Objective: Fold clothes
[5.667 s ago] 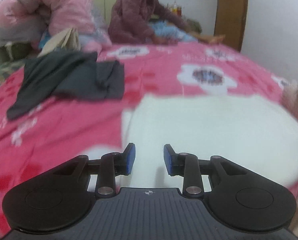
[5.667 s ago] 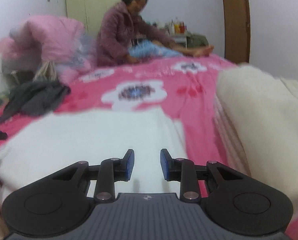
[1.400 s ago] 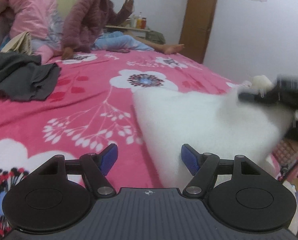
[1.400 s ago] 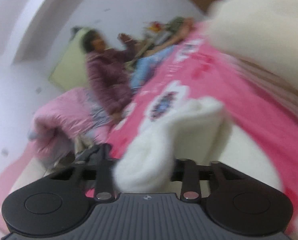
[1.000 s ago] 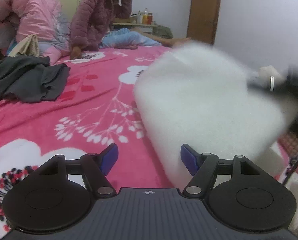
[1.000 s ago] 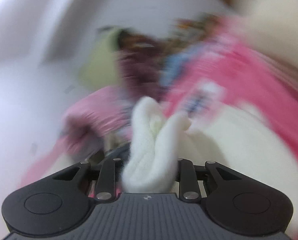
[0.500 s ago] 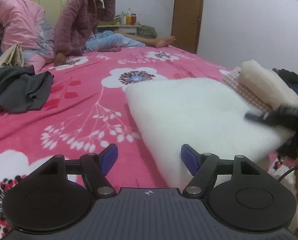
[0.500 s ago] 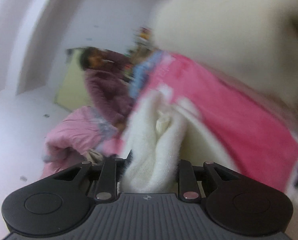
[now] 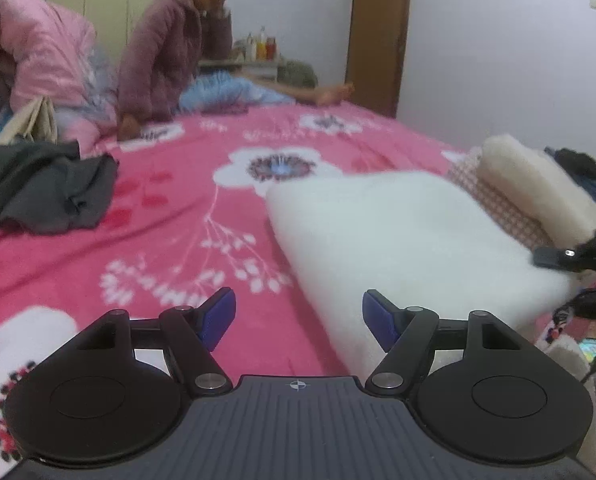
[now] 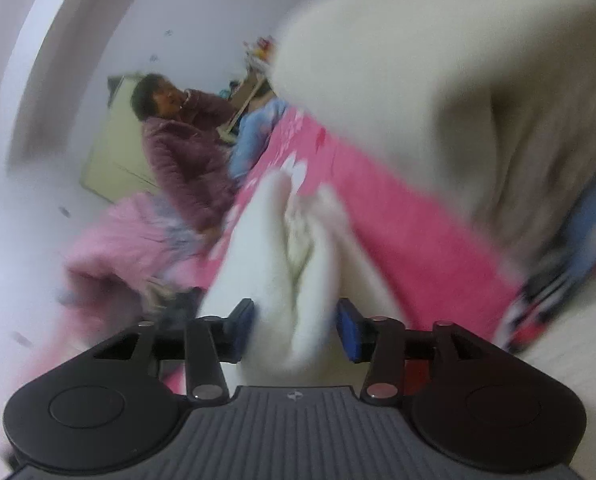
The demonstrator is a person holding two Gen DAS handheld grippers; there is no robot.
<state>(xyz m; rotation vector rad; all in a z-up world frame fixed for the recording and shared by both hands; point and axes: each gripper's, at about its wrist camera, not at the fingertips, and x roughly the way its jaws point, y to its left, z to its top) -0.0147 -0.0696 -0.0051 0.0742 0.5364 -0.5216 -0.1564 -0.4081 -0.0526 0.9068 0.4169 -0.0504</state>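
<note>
White fleece garment [image 9: 401, 232] lies folded over on the pink floral bedspread [image 9: 170, 236], filling the centre right of the left wrist view, its near edge just ahead of the left gripper [image 9: 298, 314]. That gripper stands wide apart with nothing between its blue pads.

In the right wrist view a bunched fold of the same fleece [image 10: 294, 280] sits between the pads of the right gripper [image 10: 296, 322], whose jaws have just been opening; a gap shows at the right pad, so the hold looks released.

Risk, as I judge it: the thick pile is springy, so the freed corner may spring back and undo the fold, or fibres may catch on a pad and drag the layer askew as the gripper draws away.

The fleece is plush, soft-edged and rounded at its folds. The bedspread is a short, velvety nap. A dark grey garment [image 9: 46, 188] lies crumpled at the left, and a cream folded stack [image 9: 537, 188] rests at the right.
</note>
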